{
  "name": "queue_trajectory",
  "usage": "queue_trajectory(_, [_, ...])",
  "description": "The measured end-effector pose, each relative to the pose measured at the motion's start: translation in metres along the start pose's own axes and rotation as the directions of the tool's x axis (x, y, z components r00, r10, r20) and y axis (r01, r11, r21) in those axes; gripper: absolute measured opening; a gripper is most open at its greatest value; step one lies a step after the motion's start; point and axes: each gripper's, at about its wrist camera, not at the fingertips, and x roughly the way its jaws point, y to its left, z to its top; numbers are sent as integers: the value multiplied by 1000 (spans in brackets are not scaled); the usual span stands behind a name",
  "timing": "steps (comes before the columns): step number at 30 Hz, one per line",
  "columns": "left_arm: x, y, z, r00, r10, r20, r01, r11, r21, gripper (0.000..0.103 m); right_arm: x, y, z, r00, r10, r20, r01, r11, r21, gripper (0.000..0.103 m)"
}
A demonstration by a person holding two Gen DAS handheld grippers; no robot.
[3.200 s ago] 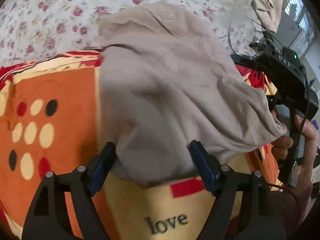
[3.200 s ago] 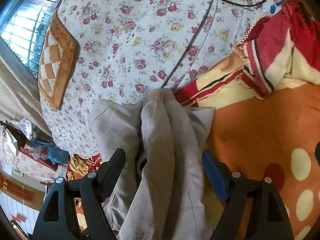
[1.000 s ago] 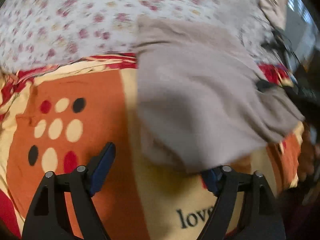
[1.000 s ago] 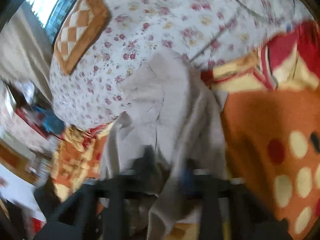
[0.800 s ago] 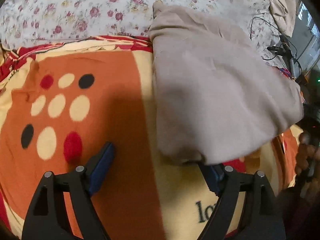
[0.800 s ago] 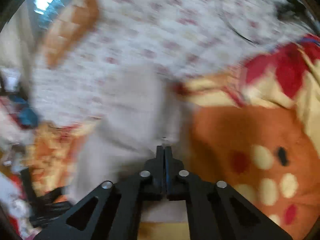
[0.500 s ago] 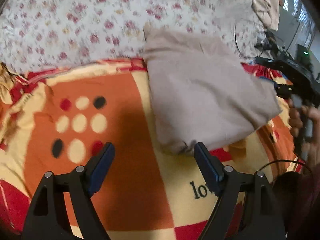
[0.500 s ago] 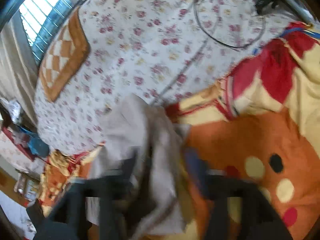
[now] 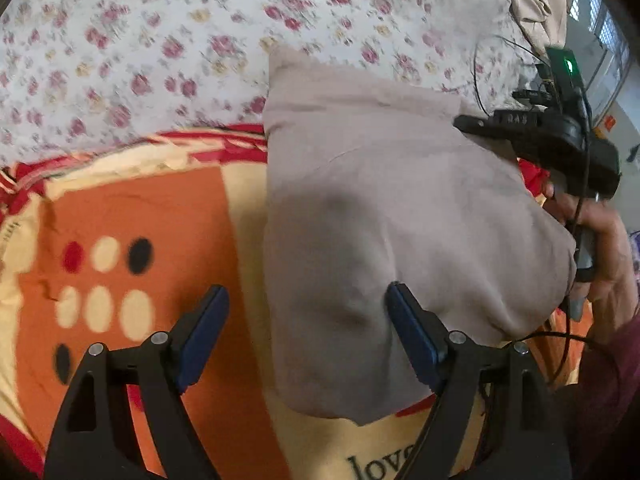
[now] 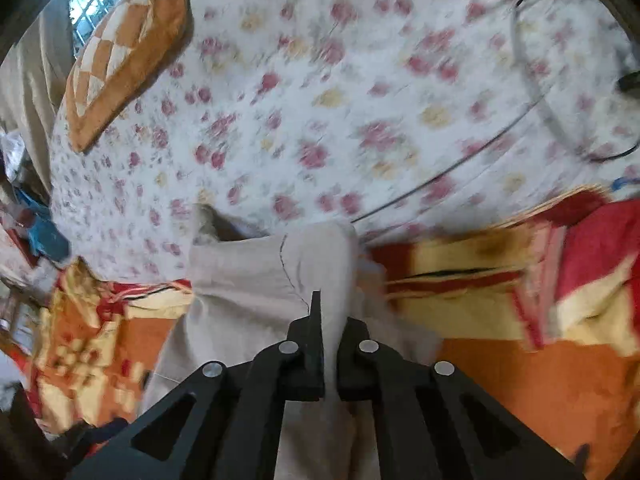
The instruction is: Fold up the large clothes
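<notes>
A folded beige garment lies on the orange, red and cream blanket, its far edge on the floral sheet. My left gripper is open over the garment's near left edge; its right finger presses on the cloth. My right gripper is shut on a fold of the same beige garment at its right side. In the left wrist view the right gripper shows at the garment's far right edge, held in a hand.
A floral bedsheet covers the bed behind the blanket. An orange checked cushion lies at the far left by a window. Black cables run across the sheet. Clutter sits beside the bed at the left.
My right gripper opened, then closed again on a fold at the garment's edge. My left gripper moved back toward the garment, its right finger now touching it.
</notes>
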Motion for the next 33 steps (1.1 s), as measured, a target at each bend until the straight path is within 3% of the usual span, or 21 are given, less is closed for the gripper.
queue_trajectory(3, [10, -2, -1, 999, -31, -21, 30, 999, -36, 83, 29, -24, -10, 995, -58, -87, 61, 997, 38, 1])
queue_trajectory(5, [8, -5, 0, 1000, -11, -23, 11, 999, -31, 83, 38, -27, -16, 992, -36, -118, 42, 998, 43, 2])
queue_trajectory(7, [4, -8, 0, 1000, 11, -13, -11, 1000, -7, 83, 19, -29, -14, 995, -14, -95, 21, 997, 76, 15])
queue_trajectory(9, [3, -9, -1, 1000, 25, -9, -25, 1000, 9, 83, -13, -26, -11, 997, 12, -70, -5, 995, 97, 42])
queue_trajectory(14, [6, -12, -2, 1000, 18, -13, -18, 1000, -10, 83, -90, 21, -40, 995, 97, -25, -99, 993, -68, 43])
queue_trajectory(16, [5, -14, -4, 1000, 22, -13, -23, 1000, -9, 83, -90, 37, -61, 991, 106, -79, -116, 983, -139, 37])
queue_trajectory(17, [5, -16, -4, 1000, 27, -12, -27, 1000, -4, 83, -86, 41, -68, 990, 88, -108, -104, 982, -159, 35])
queue_trajectory(19, [4, -19, -5, 999, 35, -11, -35, 999, 15, 83, -63, 36, -88, 986, -75, -146, 43, 977, -207, 25])
queue_trajectory(21, [5, -21, -6, 999, 36, -21, -36, 999, 26, 83, -48, 13, -100, 978, -117, -172, 93, 986, -140, 29])
queue_trajectory(23, [3, -21, -7, 999, 41, -24, -41, 999, 26, 83, -49, 2, -101, 977, -79, -197, 65, 995, -77, 31])
queue_trajectory(27, [-16, -21, 0, 998, 51, 27, -52, 998, 24, 82, -79, 3, -84, 993, -37, -113, 33, 999, -38, 35])
queue_trajectory(28, [-20, -21, 3, 997, 56, 48, -57, 998, 24, 82, -87, 4, -79, 997, -38, -72, 36, 999, -24, 38])
queue_trajectory(30, [-25, -22, 11, 994, 78, 80, -80, 996, 31, 82, -87, 10, -70, 999, -35, -28, 35, 999, 6, 72])
queue_trajectory(33, [-18, -21, 19, 992, 99, 73, -102, 994, 45, 82, -64, 20, -61, 997, -26, -77, 29, 999, 35, 73])
